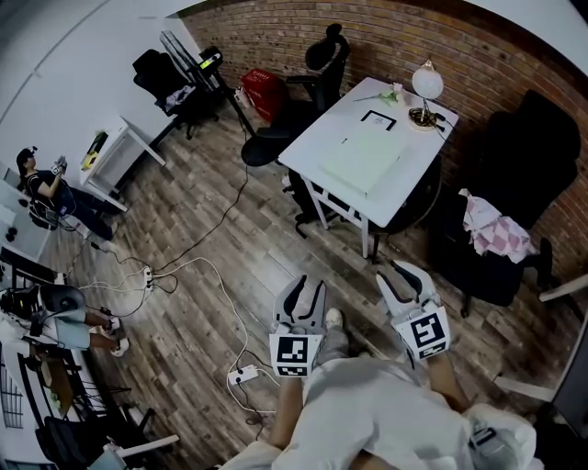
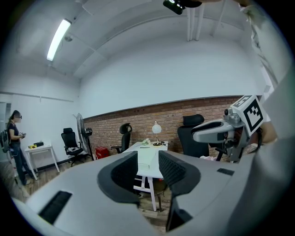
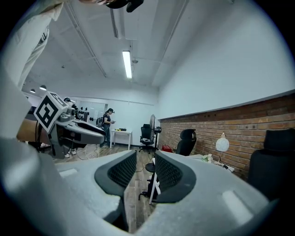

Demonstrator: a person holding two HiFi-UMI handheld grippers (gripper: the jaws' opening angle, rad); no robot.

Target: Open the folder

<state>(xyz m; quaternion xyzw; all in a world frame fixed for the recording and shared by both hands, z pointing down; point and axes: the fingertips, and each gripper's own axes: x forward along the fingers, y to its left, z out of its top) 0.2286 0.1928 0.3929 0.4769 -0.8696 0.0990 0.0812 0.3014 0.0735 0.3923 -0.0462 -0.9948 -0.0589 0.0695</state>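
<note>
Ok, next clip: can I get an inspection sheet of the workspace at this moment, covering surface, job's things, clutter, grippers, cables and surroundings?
Surface: white table, standing ahead of the person on a wood floor.
Job's things: pale green folder, lying flat on the table, untouched.
Clutter: globe lamp, black frame and some greenery at the table's far end.
Grippers: left gripper and right gripper both open and empty, held over the floor short of the table.
Cables: loose cables across the floor, with a power strip near the person's feet.
Surroundings: brick wall, black office chairs, a pink checked cloth on one; another person at the far left.
</note>
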